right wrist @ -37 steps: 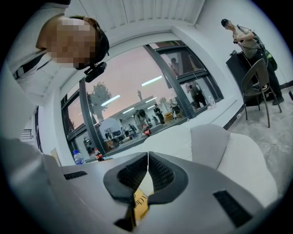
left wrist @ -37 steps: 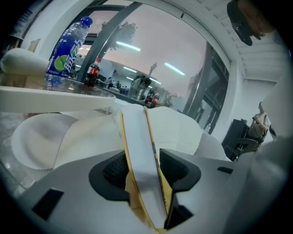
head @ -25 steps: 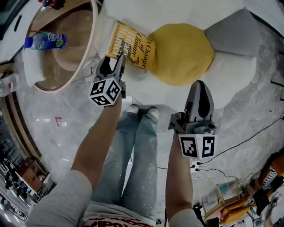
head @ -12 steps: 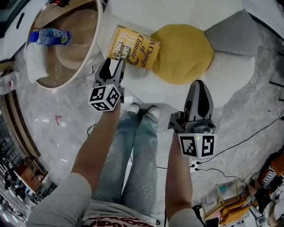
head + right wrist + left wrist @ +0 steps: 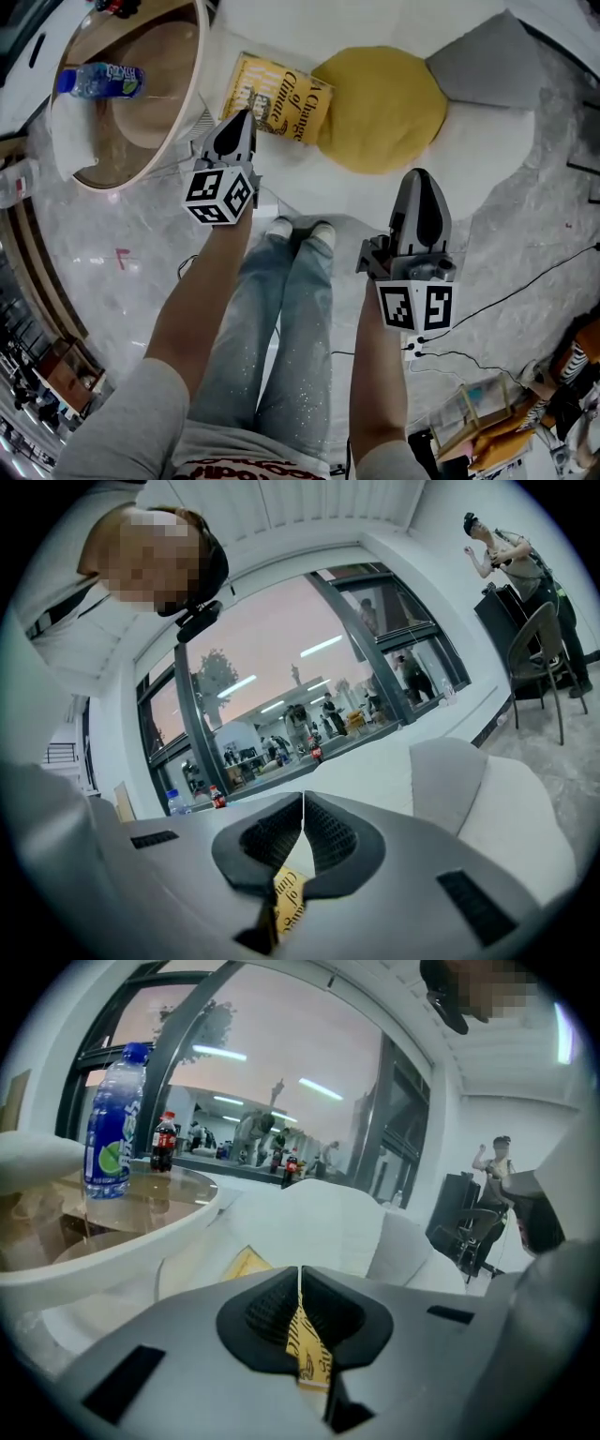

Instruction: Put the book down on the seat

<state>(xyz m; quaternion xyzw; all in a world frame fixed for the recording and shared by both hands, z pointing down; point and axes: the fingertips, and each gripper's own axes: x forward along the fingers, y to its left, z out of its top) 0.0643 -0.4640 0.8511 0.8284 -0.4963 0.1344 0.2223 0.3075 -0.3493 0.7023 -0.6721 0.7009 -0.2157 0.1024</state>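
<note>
A yellow book (image 5: pixel 279 98) lies flat on the white seat (image 5: pixel 309 19), its right edge against a round yellow cushion (image 5: pixel 384 108). My left gripper (image 5: pixel 239 120) hovers just off the book's near left corner. Its jaws have just been closing and now stand shut with nothing between them. In the left gripper view the closed tips (image 5: pixel 300 1274) meet, and the book (image 5: pixel 246 1265) shows beyond them on the seat. My right gripper (image 5: pixel 419 178) is shut and empty, held off the seat's front edge. The right gripper view shows the book (image 5: pixel 289 897) below its closed tips (image 5: pixel 303 803).
A round table (image 5: pixel 183 122) stands left of the seat with a blue-labelled water bottle (image 5: pixel 98 82) on it. A grey cushion (image 5: pixel 478 66) lies at the seat's right. The person's shoes (image 5: pixel 300 232) stand below the seat, and cables (image 5: pixel 506 300) run over the marble floor.
The left gripper's jaws, open at the book's edge before, have shut, and the gripper has drawn back a little. The book stays on the seat. The right gripper has not moved.
</note>
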